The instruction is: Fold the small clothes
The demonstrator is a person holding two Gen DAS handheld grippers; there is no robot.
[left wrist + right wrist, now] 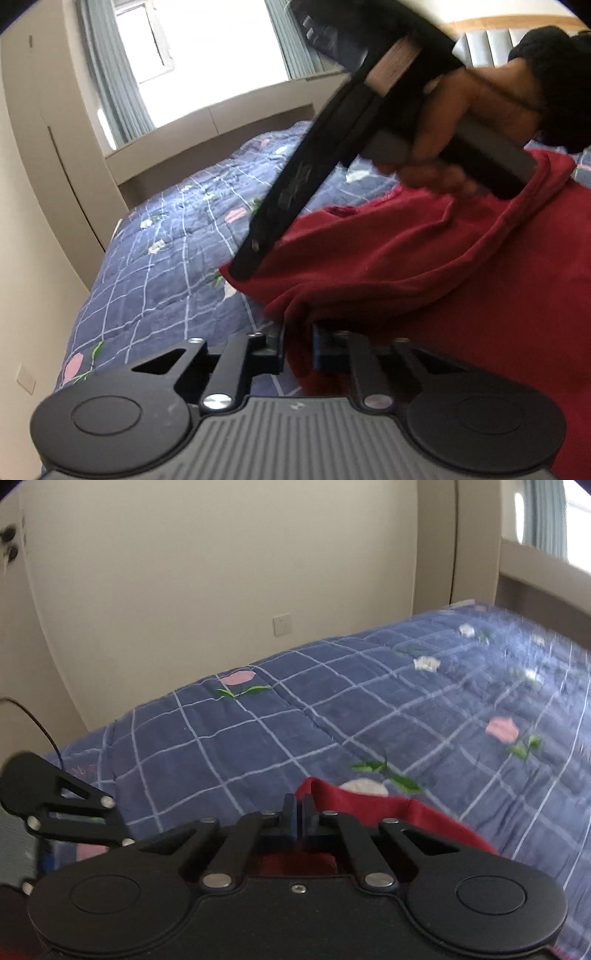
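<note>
At the bottom centre of the left wrist view, the left tongs [298,349] were clamped on a bunched fold of one red garment [424,266], the cloth filling the narrow gap between the two blue-padded tips. From there the garment spread up and right across the lower right of that frame, lying on the bed [166,258]. Only this view showed the person's right hand [465,136], in a dark sleeve at the upper right, gripping the handle of the right tongs [240,271], whose long black fingers slanted down to the garment's left edge at mid-frame, blurred.

At the bottom centre of the right wrist view, the right tongs [298,821] stood nearly together, pinching the red garment [388,812] at its hem; only a small red strip showed there, at the lower middle. This view alone caught part of the left tongs [55,812] at the lower left edge, its tips out of frame.

Farther off, the bed [332,720] carried a blue quilt with a pale grid and pink and white flowers. Beyond it stood beige walls, one wall socket [282,624] at upper centre of the right view, and one window [207,48] with grey-blue curtains [110,74] at the top of the left view.
</note>
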